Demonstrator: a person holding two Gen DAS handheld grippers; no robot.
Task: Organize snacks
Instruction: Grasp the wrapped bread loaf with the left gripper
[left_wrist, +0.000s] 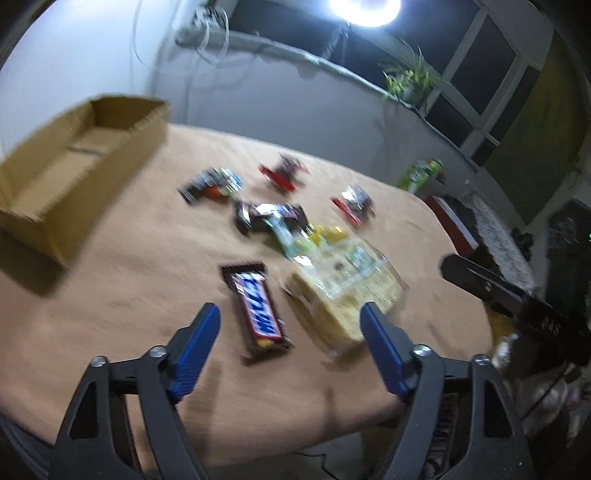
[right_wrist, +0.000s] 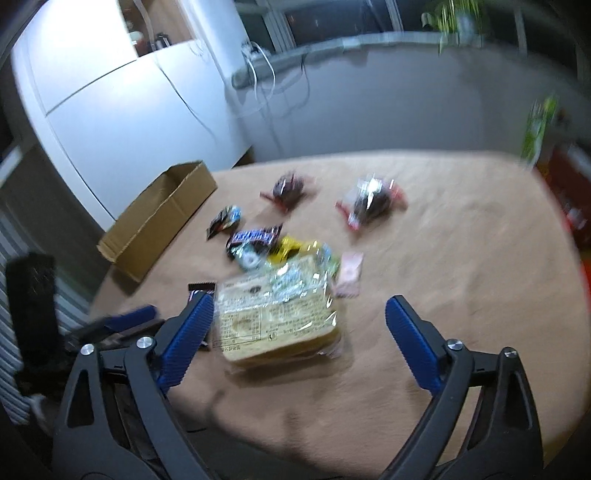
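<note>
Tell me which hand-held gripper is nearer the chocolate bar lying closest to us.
Left. The left hand-held gripper is open just short of the chocolate bar, which lies in line with its gap. The right hand-held gripper is open over by the cracker pack.

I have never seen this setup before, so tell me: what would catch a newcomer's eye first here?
Probably the heap of snacks in the middle of the tan table, led by a big clear-wrapped yellow packet and a brown chocolate bar beside it. Next comes the open cardboard box at the table's far left edge, with nothing visible inside. Both pairs of blue jaws stand open over the near edge, holding nothing.
</note>
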